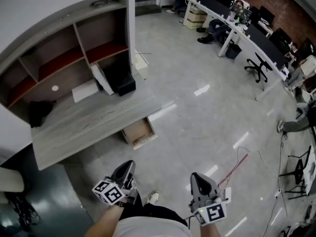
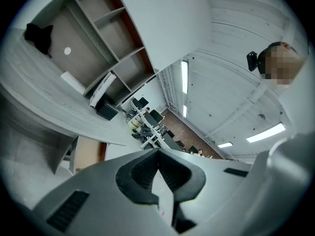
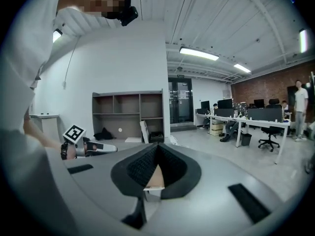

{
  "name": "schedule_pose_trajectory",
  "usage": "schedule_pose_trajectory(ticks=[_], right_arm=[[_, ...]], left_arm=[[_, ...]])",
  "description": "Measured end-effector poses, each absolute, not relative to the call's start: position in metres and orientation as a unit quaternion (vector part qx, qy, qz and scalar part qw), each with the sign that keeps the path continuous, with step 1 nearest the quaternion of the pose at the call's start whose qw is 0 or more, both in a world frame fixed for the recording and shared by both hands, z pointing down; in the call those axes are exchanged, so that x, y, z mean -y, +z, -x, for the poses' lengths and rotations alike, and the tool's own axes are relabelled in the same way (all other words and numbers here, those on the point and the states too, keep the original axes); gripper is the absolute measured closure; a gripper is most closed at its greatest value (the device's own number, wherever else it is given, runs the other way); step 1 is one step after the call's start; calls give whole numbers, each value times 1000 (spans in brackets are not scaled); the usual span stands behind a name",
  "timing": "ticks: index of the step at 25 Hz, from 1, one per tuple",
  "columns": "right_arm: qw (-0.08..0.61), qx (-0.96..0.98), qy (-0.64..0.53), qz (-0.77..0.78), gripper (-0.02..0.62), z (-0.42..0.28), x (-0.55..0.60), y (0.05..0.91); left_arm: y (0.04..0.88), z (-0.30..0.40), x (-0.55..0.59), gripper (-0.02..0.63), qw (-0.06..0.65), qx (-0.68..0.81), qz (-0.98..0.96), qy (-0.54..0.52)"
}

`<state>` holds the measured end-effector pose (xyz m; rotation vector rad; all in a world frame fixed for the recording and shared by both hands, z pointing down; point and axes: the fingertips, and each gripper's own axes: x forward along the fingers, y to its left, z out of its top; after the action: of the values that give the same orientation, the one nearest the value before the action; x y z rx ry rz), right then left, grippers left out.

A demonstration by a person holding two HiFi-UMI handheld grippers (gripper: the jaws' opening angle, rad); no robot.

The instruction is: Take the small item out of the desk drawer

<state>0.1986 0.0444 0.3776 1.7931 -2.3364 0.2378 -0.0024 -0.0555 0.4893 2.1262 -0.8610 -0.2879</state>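
Observation:
A grey desk with a shelf unit stands at the left of the head view. Its drawer hangs open under the front edge, showing a tan bottom. I cannot make out any small item in it. My left gripper is held low near my body, well short of the drawer, jaws shut and empty. The left gripper view shows its tips meeting, with the drawer far to the left. My right gripper is beside it, also shut with nothing held, its tips pointing toward the desk.
On the desk lie a black bag, a white sheet and a black box. Long office desks with seated people and a black chair fill the back right. A red cable runs across the floor.

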Motion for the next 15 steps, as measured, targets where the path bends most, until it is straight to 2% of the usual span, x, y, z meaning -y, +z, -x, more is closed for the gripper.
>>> schedule_pose_trajectory(ticks=[6,15], right_arm=[[108,791,92,-596,574,-169,-8,405],[132,778,122,-602,574,-163,10,459]], left_arm=[[554,6,88,588,463,333,-813,-118],[629,-21,119,588,528,312,-781,-119]])
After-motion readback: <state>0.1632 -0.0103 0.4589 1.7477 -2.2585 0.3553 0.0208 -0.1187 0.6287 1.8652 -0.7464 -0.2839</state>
